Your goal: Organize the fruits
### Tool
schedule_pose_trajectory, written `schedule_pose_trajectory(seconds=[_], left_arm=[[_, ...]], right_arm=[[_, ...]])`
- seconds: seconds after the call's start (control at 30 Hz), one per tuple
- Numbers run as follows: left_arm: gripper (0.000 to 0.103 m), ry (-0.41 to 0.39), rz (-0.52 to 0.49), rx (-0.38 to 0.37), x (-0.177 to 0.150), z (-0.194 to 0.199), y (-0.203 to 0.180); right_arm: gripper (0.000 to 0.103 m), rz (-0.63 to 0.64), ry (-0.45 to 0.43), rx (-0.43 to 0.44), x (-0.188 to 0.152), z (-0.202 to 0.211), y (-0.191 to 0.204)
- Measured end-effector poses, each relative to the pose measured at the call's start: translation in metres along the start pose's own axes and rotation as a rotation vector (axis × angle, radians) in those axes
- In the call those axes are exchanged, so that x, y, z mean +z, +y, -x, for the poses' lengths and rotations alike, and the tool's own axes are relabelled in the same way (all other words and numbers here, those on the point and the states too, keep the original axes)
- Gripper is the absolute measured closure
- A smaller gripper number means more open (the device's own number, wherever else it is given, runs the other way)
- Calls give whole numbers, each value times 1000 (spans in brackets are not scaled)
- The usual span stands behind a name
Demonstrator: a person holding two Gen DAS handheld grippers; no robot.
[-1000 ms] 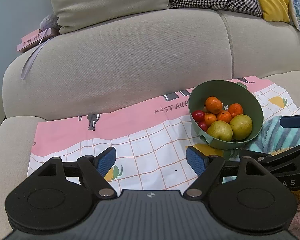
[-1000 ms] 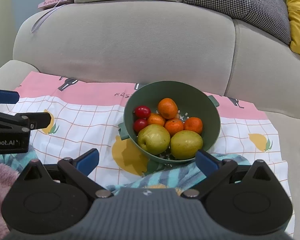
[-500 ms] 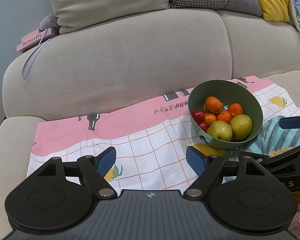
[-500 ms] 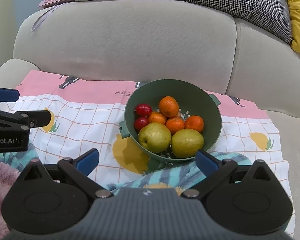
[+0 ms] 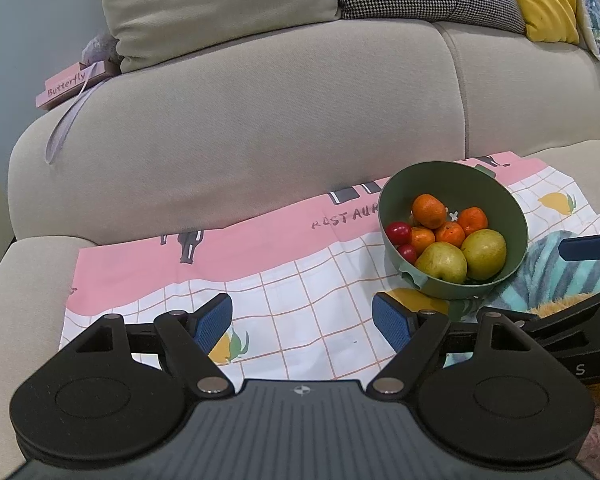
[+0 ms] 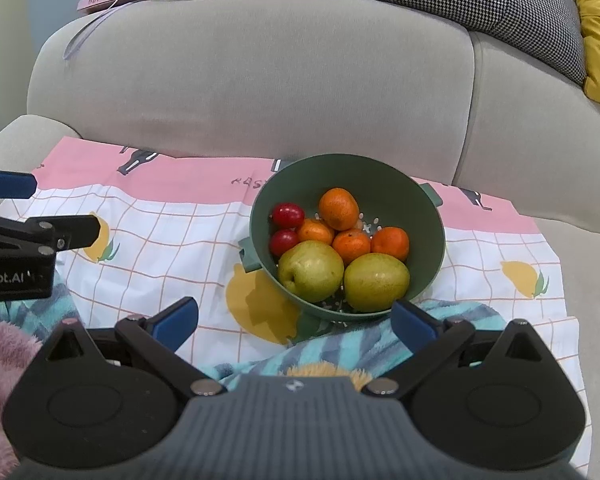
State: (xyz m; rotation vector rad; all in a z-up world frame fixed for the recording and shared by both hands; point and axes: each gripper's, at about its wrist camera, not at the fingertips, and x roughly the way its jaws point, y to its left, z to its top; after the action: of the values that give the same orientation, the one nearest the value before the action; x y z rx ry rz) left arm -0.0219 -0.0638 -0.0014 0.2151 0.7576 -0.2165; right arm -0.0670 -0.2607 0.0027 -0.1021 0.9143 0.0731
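Note:
A green colander bowl [image 6: 428, 216] sits on a pink and white checked cloth [image 6: 172, 232] on the sofa seat. It holds two yellow-green pears [image 6: 311, 270], several oranges [image 6: 339, 208] and two small red fruits [image 6: 287, 215]. The bowl also shows in the left wrist view [image 5: 496, 192]. My right gripper [image 6: 294, 320] is open and empty, just in front of the bowl. My left gripper [image 5: 302, 322] is open and empty over the cloth, left of the bowl.
A striped teal towel [image 6: 340, 352] lies in front of the bowl, with a pink fluffy fabric [image 6: 4, 356] at the left. The beige sofa back [image 5: 260, 120] rises behind, with cushions and a pink "Butterfly" box [image 5: 70, 84] on top.
The right gripper has crept slightly forward toward the bowl. The left gripper has stayed still. Both remain open.

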Motion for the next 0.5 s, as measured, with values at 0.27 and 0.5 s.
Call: schedule_pose_trajectory(seconds=[0.27,0.5], left_arm=[[11,-15,3,2,0,2,1],[11,-19,0,-1,0,2,-1]], right_arm=[[4,1,9,3,1,-2,-1],[4,2,13,3,1,-3,0]])
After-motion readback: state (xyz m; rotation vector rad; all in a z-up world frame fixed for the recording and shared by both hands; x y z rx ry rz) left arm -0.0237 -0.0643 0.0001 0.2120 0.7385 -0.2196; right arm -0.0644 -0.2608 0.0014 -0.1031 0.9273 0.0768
